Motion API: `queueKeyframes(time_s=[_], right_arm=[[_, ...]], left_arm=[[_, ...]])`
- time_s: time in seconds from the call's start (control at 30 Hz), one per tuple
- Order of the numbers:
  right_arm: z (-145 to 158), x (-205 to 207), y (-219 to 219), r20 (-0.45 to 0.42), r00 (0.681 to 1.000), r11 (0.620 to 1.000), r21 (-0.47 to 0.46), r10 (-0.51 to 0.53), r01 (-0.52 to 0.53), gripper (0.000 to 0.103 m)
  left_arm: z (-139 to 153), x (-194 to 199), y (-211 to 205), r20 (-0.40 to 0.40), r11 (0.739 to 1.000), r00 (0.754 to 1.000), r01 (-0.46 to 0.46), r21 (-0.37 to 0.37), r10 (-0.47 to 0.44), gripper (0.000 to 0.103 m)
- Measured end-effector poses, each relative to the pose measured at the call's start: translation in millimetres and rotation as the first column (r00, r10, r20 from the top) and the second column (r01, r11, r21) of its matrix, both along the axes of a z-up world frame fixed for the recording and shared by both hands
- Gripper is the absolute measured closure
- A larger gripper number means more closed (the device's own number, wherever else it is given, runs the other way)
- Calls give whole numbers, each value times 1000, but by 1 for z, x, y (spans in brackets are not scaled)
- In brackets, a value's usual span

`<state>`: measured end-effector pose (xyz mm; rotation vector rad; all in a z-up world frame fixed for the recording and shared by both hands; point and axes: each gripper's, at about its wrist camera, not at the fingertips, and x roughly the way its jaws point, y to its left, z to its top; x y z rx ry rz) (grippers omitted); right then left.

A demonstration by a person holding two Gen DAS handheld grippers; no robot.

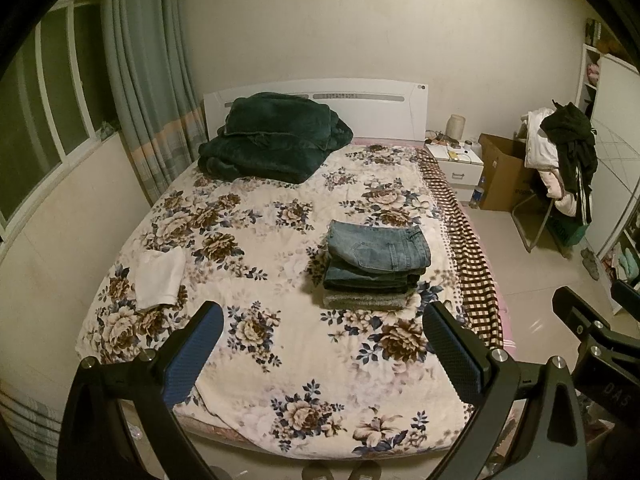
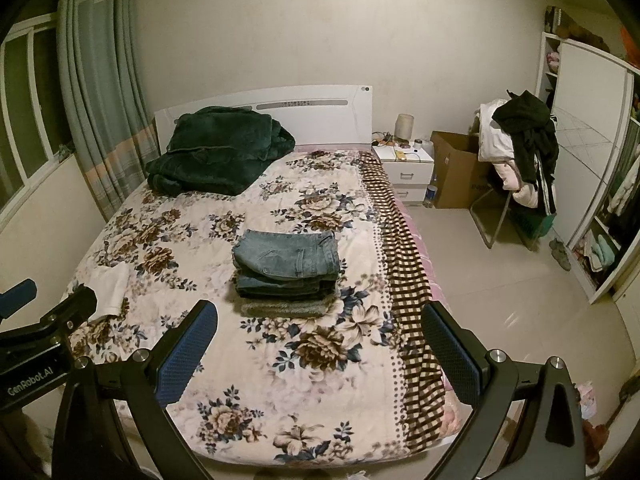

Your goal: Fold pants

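A stack of folded pants, blue jeans point(image 1: 378, 250) on top and a grey pair point(image 1: 364, 300) at the bottom, lies on the floral bed cover point(image 1: 280, 340) right of centre; it also shows in the right wrist view point(image 2: 288, 258). A small folded white garment point(image 1: 160, 276) lies at the bed's left side, also in the right wrist view point(image 2: 112, 286). My left gripper point(image 1: 323, 340) is open and empty, held above the foot of the bed. My right gripper point(image 2: 320, 336) is open and empty, beside it to the right.
A dark green blanket point(image 1: 272, 136) is piled by the white headboard point(image 1: 360, 100). A nightstand point(image 2: 408, 168), cardboard box point(image 2: 456, 168) and a chair heaped with clothes point(image 2: 520, 148) stand right of the bed. A wardrobe point(image 2: 592, 160) is at far right, curtains point(image 1: 140, 80) at left.
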<state>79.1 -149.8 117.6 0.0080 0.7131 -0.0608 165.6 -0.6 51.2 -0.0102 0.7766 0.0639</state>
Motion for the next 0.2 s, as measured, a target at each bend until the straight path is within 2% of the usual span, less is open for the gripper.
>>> queueKeyframes(time_s=[0.2], right_arm=[[-1, 0, 1, 1, 1000, 1000, 5, 1, -1, 0]], left_arm=[[1, 1, 4, 6, 1000, 1000, 7, -10, -7, 1]])
